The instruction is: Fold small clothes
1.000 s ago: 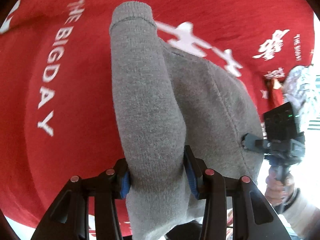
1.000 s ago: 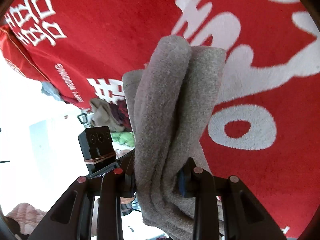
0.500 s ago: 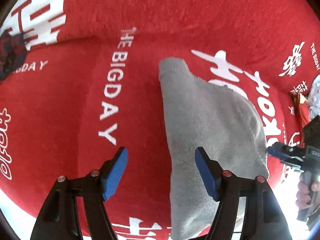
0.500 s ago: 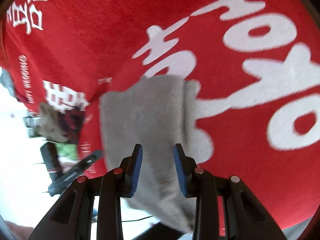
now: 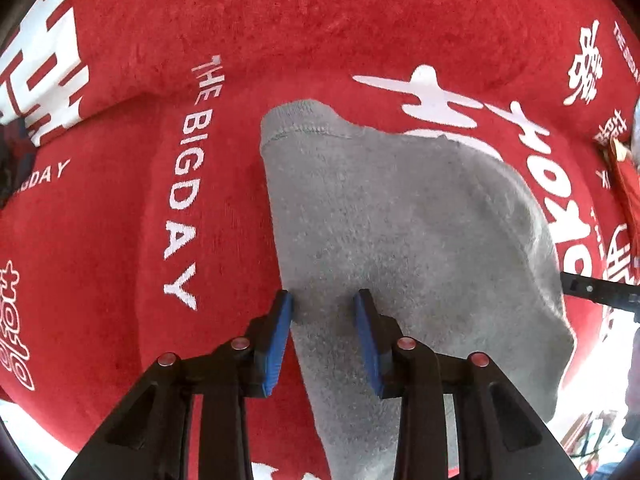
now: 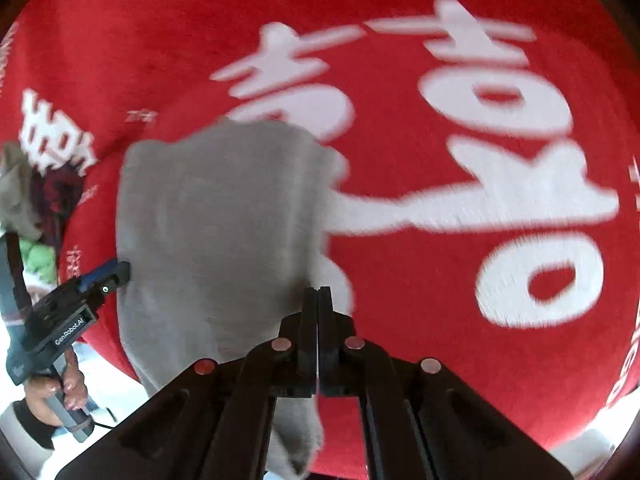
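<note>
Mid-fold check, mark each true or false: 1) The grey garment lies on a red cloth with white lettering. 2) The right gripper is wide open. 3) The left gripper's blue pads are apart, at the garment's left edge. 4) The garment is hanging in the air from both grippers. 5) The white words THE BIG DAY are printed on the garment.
1) True: the grey garment lies on the red cloth.
2) False: the right gripper is shut, jaws together, nothing visibly between them.
3) True: the left gripper has just been closing, pads apart over the edge.
4) False: it lies on the cloth.
5) False: they are on the red cloth.
</note>
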The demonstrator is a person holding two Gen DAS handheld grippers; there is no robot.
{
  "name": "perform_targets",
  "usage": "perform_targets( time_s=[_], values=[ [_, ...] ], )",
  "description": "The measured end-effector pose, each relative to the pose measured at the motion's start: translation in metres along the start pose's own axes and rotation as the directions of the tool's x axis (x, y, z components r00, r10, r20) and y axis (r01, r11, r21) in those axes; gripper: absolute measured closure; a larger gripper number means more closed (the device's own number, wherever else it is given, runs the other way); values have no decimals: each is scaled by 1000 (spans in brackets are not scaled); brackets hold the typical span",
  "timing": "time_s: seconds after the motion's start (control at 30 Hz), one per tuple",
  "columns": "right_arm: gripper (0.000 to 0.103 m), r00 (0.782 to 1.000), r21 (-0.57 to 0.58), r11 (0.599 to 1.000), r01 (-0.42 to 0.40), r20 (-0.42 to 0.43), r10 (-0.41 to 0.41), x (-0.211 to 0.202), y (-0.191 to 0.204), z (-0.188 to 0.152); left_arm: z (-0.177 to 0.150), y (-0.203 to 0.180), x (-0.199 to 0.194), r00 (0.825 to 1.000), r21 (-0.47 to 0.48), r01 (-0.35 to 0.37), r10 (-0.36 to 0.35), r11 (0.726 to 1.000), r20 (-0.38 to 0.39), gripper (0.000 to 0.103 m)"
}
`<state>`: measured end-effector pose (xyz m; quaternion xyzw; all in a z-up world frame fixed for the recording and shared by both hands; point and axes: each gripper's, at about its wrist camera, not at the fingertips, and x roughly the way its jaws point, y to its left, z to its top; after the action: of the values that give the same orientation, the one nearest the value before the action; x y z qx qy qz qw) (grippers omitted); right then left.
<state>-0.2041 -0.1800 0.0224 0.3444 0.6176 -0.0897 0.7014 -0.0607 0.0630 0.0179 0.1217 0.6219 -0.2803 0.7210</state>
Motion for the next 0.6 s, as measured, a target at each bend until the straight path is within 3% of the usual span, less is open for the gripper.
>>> perform_targets(
  time_s=[0.07,0.1,0.13,0.17,0.27,0.33,0.4,0.47,0.53,0.6],
  values=[
    [96,993,62,991,-118,39,115,-10,-7,-2,1,1,1,1000,7,5,-5,1000,-4,67],
    [75,986,78,984,-162,54,158,-12,-8,0,1,1,1,1000,15,3,-3,1000,-6,67],
    [48,984,80,982,-173,63,168,-13,-8,2,1,1,0,1000,20,0,0,1000,-9,67],
    [45,982,79,981,-179,75,173,-13,-8,6,2,0,1,1000,25,-6,6,1000,-12,67],
    [52,975,67,973,-220,36,218,2,-1,24,2,-2,0,1000,15,-18,18,1000,-16,67],
    [95,987,57,987,-151,-39,154,19,11,31,2,-2,-4,1000,3,-17,17,1000,-13,67],
    [96,996,-38,995,-89,-17,88,14,29,30,0,-3,-9,1000,6,-16,16,1000,1,67],
    [96,998,-166,985,44,39,-38,4,43,22,-2,-4,-4,1000,11,-11,11,1000,-1,67],
    [96,995,-187,977,104,12,-104,17,35,16,-4,-9,5,1000,10,-12,12,1000,-1,66],
    [96,996,-136,987,84,-11,-87,27,18,17,-2,-15,8,999,41,-49,49,998,13,66]
  ],
)
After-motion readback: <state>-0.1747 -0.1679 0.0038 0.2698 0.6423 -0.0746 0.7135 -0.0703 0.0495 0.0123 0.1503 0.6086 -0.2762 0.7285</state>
